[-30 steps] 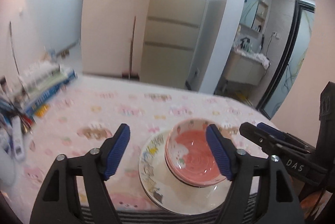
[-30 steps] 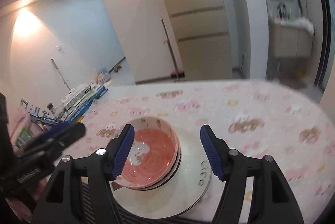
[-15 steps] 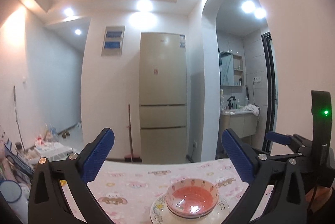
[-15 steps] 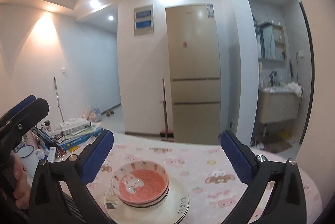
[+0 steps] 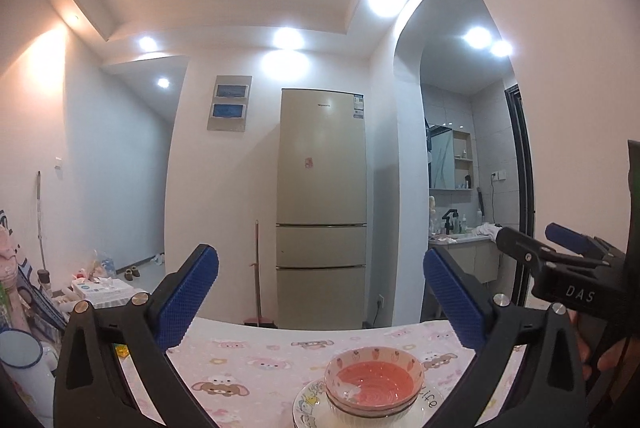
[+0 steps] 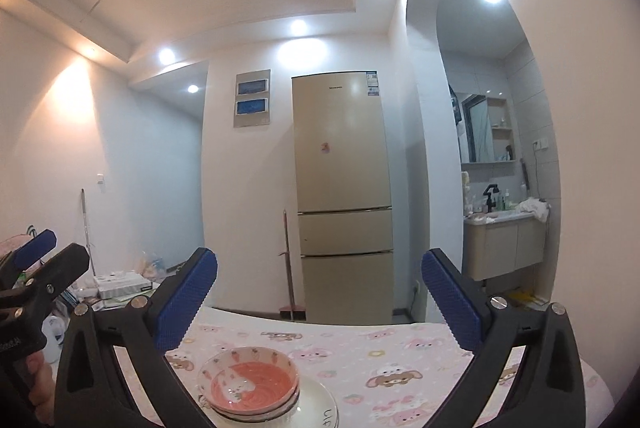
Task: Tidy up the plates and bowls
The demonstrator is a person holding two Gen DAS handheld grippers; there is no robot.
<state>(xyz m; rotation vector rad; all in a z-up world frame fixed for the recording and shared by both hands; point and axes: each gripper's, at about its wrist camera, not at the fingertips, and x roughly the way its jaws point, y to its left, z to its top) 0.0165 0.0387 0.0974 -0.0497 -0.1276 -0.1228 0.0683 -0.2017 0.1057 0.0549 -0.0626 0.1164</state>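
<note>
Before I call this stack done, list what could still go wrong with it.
1. The pink bowls sit off-centre on the plate, toward its left edge in the right wrist view, so a nudge may tip the stack.
2. The plate is close to the near edge of the table; a bump could slide it off.
</note>
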